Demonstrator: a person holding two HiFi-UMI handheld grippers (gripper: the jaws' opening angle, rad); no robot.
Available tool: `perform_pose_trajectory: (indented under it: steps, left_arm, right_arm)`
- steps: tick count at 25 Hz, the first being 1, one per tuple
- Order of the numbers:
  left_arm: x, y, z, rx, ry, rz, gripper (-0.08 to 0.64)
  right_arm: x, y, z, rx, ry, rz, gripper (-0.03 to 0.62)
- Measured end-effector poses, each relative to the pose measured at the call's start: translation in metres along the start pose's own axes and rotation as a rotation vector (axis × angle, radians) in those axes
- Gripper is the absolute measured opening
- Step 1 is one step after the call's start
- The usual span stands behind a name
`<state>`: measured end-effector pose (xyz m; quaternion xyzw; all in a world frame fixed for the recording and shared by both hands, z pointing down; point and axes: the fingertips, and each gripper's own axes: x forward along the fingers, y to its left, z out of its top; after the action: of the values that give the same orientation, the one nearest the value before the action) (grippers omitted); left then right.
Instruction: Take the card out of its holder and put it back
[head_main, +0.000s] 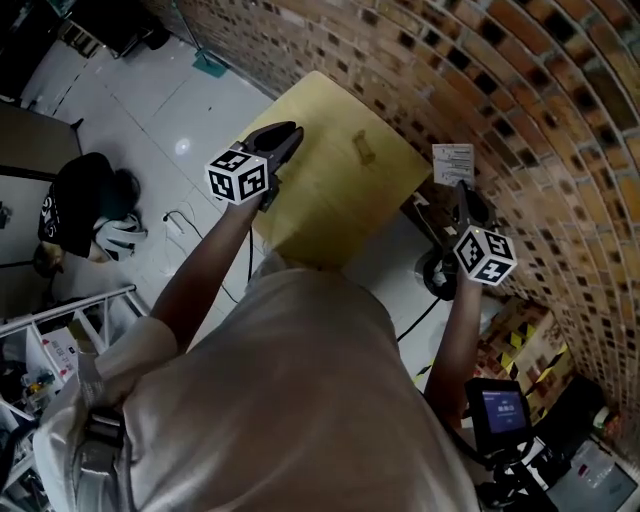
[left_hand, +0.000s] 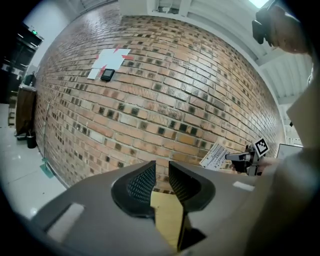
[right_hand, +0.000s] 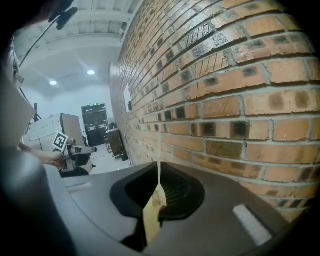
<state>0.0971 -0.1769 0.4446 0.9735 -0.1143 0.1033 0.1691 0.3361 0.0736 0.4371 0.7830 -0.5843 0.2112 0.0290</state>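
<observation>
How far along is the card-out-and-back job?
Done: the card looks out of its holder, held in the air beside the brick wall.
In hand: the right gripper is shut on one edge of it. The left gripper hovers over the table, jaws slightly apart and empty.
Left: putting it back. A small thing on the table may be the holder; too small to tell.
</observation>
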Motion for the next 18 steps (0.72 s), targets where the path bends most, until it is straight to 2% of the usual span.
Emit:
perform_pose_trajectory:
  steps: [9,14,18]
  left_arm:
    - [0.012,0.004,-0.013,0.018,0.040,0.005,0.100]
    - [0.016,-0.004,-0.013,-0.058,0.023,-0.023,0.098]
    - [0.017,-0.011,-0.012,-0.068,0.016,-0.037,0.098]
  right_arm:
    - [-0.008,-0.001,-0.003,0.008,0.003,-0.019,0.014]
    - [-0.008,0.002,-0.004,0.008,0.007,-0.019,0.014]
    - [-0.006,0.006,-0.009,0.007,0.011,-0.012,0.014]
